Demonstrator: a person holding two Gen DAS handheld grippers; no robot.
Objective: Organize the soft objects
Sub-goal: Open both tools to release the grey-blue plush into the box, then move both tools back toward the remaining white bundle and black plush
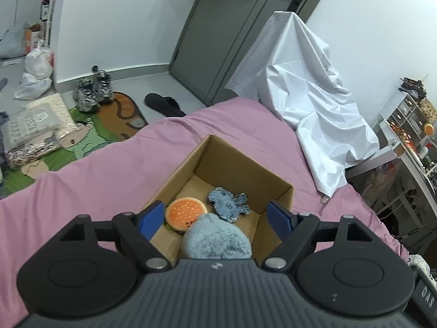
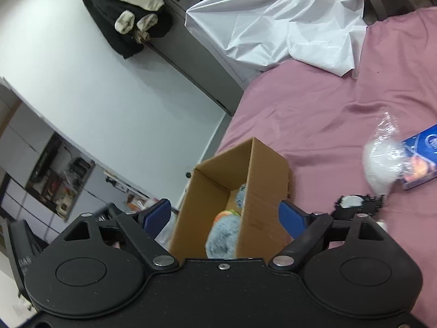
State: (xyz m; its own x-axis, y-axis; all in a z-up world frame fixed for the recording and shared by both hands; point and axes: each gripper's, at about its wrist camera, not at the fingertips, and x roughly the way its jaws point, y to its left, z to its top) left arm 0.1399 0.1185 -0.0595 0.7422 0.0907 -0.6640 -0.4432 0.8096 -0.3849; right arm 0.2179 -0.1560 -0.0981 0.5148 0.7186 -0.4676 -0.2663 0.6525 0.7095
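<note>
Both hand-held grippers – left point(image 1: 215, 216) and right point(image 2: 225, 216) – hang released over the cardboard box point(image 1: 245, 172) on the bed point(image 1: 109, 169); the fluffy blue toy point(image 1: 215, 237) lies inside. The drop looks done. Next, likely fetch the wrapped white item point(image 2: 382, 161).

A cardboard box point(image 1: 218, 164) sits on a bed point(image 1: 95, 169), holding a burger plush point(image 1: 184, 213), a flat plush point(image 1: 228, 203) beside it, and a fluffy plush point(image 1: 215, 239) nearest the camera.

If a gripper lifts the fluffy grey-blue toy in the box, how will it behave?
The fluffy grey-blue toy looks furry and rounded, so it probably squashes between the pads and weighs little. It may roll against the burger plush beside it.
</note>
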